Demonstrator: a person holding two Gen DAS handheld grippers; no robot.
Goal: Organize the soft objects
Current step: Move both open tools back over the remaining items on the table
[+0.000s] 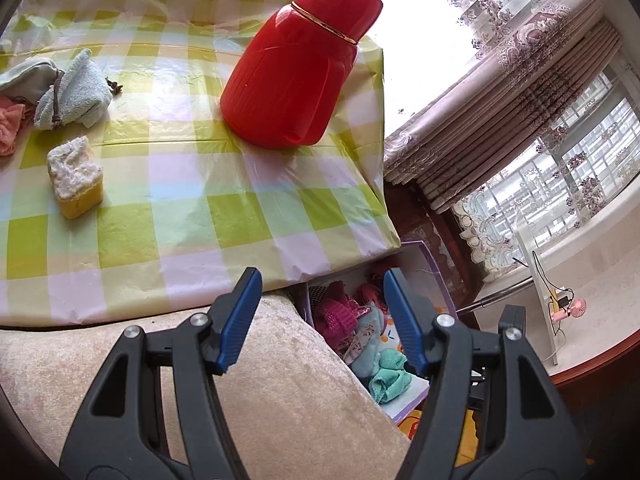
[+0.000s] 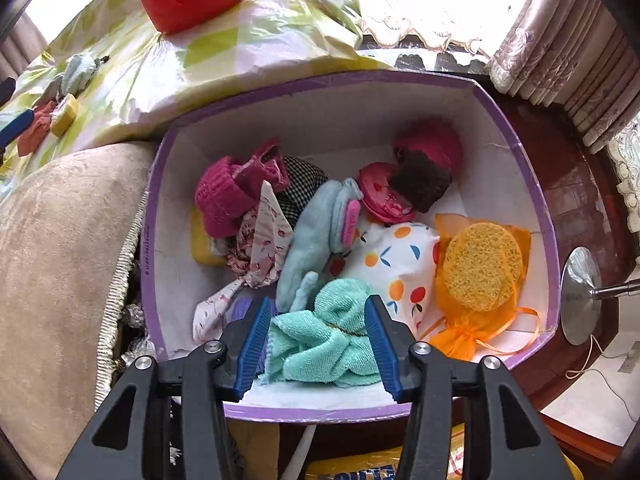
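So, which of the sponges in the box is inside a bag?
The round yellow sponge at the right side of the box, inside the orange mesh bag. The other yellow sponge, at the left, lies bare under the cloths.

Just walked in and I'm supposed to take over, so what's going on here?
A person with a handheld gripper in each hand is sorting soft things into a purple-rimmed cardboard box. The right gripper hangs over the box, jaws open around a crumpled mint-green terry cloth lying inside. The left gripper is open and empty. On the checked tablecloth a yellow sponge and a pale blue towel still wait.
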